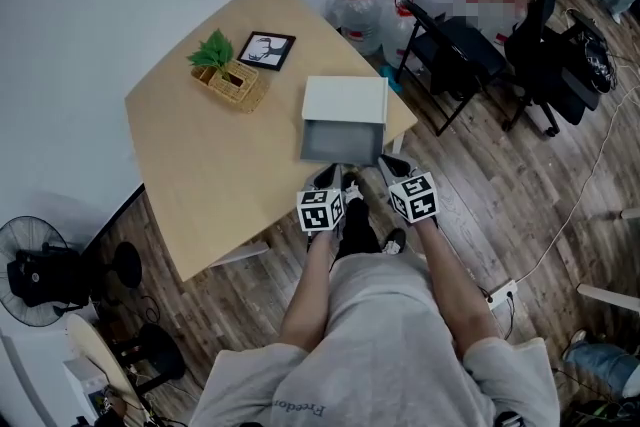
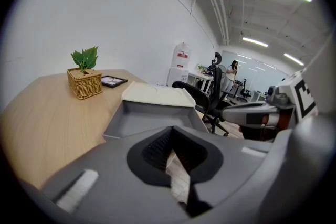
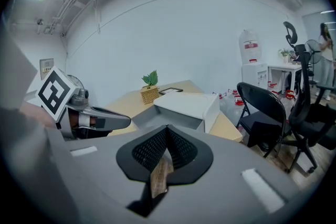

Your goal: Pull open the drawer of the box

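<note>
White lid over grey front, the box (image 1: 345,100) sits at the near edge of a pale wooden table (image 1: 200,175). Its drawer (image 1: 340,143) already stands pulled out towards the person. The left gripper (image 1: 330,179) and right gripper (image 1: 392,165) hang side by side just in front of the drawer, off the table edge and touching nothing. Each has its jaws closed tip to tip, with only floor showing behind the ribbed pads, so neither holds anything. A basket (image 1: 232,83) with a plant and a picture frame (image 1: 266,49) stand well behind the box, to its left.

The drawer looks close to fully out, so the pull seems about done. The likely trouble is a further tug. With nothing steadying the box, it could slide over the edge, or the drawer could come free and drop to the floor.
</note>
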Tool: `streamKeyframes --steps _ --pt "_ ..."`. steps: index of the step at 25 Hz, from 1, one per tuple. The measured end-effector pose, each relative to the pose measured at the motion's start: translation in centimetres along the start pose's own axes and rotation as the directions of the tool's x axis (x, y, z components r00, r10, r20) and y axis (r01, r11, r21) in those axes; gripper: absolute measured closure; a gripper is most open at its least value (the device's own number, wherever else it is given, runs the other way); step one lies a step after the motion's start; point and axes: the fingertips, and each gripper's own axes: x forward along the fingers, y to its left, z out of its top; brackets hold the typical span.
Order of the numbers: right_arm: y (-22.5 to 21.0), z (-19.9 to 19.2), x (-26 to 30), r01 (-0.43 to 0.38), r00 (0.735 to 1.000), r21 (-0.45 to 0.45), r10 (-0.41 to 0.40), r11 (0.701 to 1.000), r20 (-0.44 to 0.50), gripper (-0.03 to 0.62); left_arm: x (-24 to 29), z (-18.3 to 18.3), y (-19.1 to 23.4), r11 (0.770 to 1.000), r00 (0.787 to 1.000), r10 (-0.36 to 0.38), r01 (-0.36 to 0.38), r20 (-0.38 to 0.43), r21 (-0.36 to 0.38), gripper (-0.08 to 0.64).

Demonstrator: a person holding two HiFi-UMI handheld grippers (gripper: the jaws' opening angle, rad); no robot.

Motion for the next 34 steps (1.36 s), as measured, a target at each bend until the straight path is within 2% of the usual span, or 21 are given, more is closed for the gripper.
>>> streamKeyframes --steps 19,34 --pt "0.1 -1.1 -0.1 -0.016 0.999 -0.016 0.016 1.0 -0.031 0.591 0.3 -0.6 -1.0 1.0 1.0 -0.017 0.017 -0.011 0.006 0.506" --pt "0.8 -1.1 0.2 -0.034 0.998 -0.04 0.032 0.999 -0.05 0.591 0.4 -0.3 -0.8 1.0 1.0 -0.001 0.001 -0.011 0.008 0.506"
